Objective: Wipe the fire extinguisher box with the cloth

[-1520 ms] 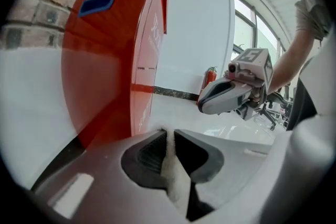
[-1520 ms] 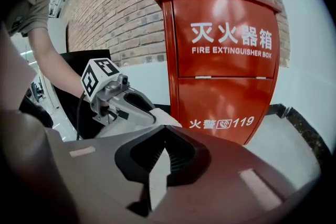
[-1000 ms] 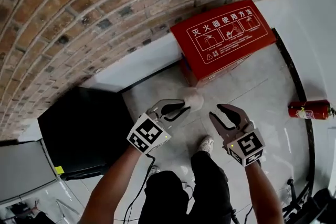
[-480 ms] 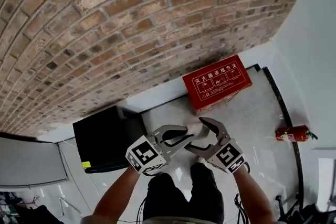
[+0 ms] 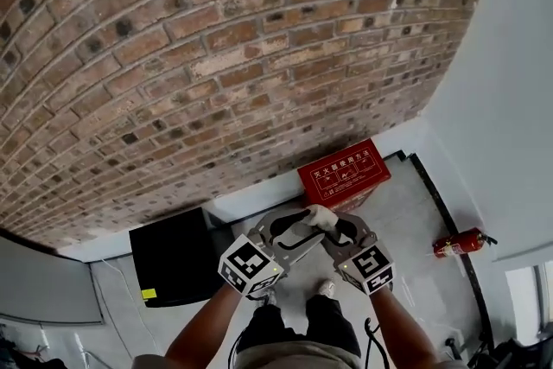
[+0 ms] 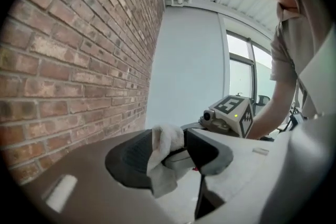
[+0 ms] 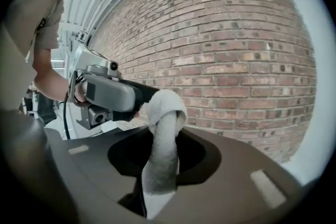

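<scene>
Clamped in the left gripper (image 5: 304, 227) and the right gripper's (image 5: 342, 231) just-closing jaws, the cloth (image 5: 320, 217) is held high above the fire extinguisher box (image 5: 343, 174) ahead.

we see soft, even daylight, brightest from the window (image 6: 239, 60) toward 3 o'clock in the left gripper view, washed pale. fisheye bends the brick wall (image 5: 216, 56); both gripper views vignette black all round, and the near cloth (image 7: 164, 128) is soft.

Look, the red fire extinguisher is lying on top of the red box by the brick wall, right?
Not quite. The fire extinguisher is lying on the floor, away from the red box by the brick wall. The head view shows it.
</scene>
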Tool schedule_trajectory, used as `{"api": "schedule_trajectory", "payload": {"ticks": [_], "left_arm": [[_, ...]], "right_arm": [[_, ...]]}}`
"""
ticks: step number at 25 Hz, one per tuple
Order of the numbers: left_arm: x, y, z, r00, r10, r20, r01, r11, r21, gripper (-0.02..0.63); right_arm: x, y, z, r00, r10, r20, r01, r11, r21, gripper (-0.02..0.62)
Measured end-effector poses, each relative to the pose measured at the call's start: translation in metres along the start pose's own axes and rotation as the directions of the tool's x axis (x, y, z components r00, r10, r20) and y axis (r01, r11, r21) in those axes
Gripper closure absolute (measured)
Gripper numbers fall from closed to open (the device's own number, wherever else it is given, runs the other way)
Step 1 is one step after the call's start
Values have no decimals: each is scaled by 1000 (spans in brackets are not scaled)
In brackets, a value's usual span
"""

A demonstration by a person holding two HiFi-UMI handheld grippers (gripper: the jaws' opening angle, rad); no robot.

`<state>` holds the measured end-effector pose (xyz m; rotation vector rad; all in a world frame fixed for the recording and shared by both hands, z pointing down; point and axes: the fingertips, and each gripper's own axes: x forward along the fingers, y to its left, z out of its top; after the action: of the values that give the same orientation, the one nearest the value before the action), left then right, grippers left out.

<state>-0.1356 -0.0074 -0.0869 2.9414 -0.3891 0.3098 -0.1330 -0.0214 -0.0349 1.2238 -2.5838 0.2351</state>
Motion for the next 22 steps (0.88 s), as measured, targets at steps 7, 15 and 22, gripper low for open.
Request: {"api": "schedule_trajectory", "payload": {"ticks": [7,15,22], "left_arm": [[-30,-5,37,1000,17,19,-17,999,40,396],[-47,-17,63,998,42,42,-46,995,93,396],[-59,-22,76,997,43,68,-50,993,106,404]], "right_arm": [[-41,-16,54,967,-234,102,225,970,89,454],[-82,-11,110,908,-373,193,361,928,97,454],[-97,-2,134,881,-410,235,400,912,89,454]]}}
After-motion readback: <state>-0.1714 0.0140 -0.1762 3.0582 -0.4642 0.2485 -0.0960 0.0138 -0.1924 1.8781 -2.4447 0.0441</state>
